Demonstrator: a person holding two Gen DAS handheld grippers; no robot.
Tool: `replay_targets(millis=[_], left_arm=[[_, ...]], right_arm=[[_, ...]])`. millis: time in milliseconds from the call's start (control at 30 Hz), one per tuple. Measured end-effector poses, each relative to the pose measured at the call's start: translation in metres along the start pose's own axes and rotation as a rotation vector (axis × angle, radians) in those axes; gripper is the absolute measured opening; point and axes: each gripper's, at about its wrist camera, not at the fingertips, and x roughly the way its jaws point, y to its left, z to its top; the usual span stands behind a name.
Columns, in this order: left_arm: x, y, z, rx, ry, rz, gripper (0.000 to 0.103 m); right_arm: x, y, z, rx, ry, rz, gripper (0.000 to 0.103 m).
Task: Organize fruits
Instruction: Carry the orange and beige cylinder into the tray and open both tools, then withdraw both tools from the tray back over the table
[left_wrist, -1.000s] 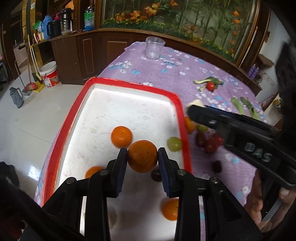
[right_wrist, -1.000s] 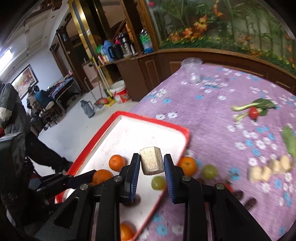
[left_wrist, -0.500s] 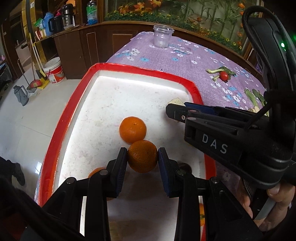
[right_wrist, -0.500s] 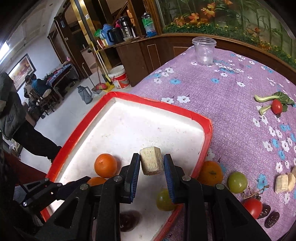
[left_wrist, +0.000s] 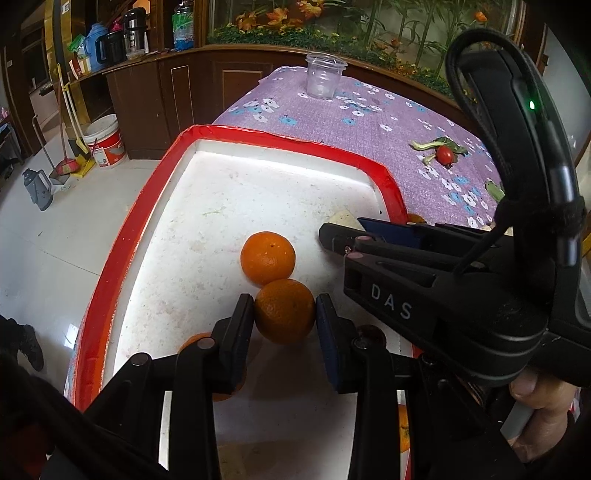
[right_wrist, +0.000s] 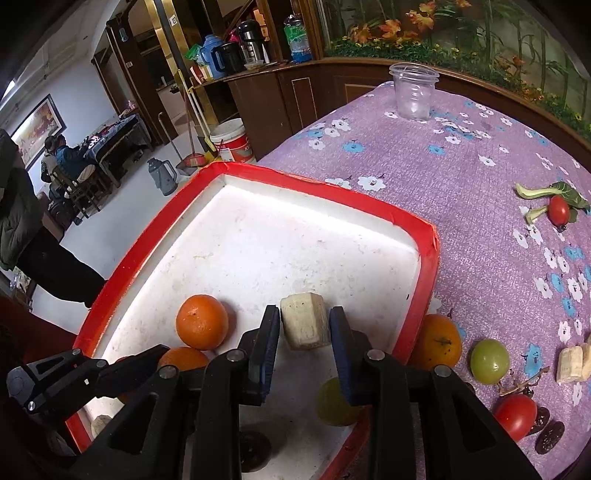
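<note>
Orange (left_wrist: 284, 311) clamped in left gripper (left_wrist: 284, 321) over red-rimmed tray (left_wrist: 122, 236) | right gripper (right_wrist: 304, 332) pinches pale fruit chunk (right_wrist: 304, 325) | risk: released orange nudges resting orange (left_wrist: 267, 257), both roll; grippers crowd.

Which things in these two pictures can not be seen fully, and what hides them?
- Left wrist view: an orange is mostly behind the left gripper.
- Left wrist view: the pale fruit chunk is mostly behind the right gripper's body.
- Right wrist view: a green grape in the tray is partly behind the right gripper.
- Right wrist view: the dark fruit cannot be identified; the gripper covers it.
</note>
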Motion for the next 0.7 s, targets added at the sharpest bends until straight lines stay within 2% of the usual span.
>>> replay_targets(millis=[133, 233, 267, 533, 600, 700], left_arm=[[-0.001, 0.001, -0.001, -0.002, -0.002, -0.006, 0.032], [-0.003, -0.001, -0.001, 0.001, -0.013, -0.017, 0.046], [-0.004, -0.001, -0.001, 0.001, -0.016, -0.015, 0.047], [-0.013, -0.005, -0.004, -0.001, -0.034, -0.026, 0.047], [-0.020, -0.008, -0.004, 0.002, -0.051, -0.031, 0.048], [-0.032, -0.013, -0.004, 0.011, -0.073, -0.030, 0.052]], right_arm=[[-0.002, -0.001, 0.000, 0.004, -0.006, 0.001, 0.031], [-0.007, 0.000, 0.000, 0.006, -0.015, -0.001, 0.036], [-0.008, 0.000, 0.000, 0.005, -0.019, -0.004, 0.039], [-0.028, 0.003, 0.002, 0.004, -0.060, -0.015, 0.042], [-0.039, 0.004, 0.001, 0.000, -0.083, -0.027, 0.053], [-0.061, 0.007, -0.001, -0.007, -0.126, -0.050, 0.059]])
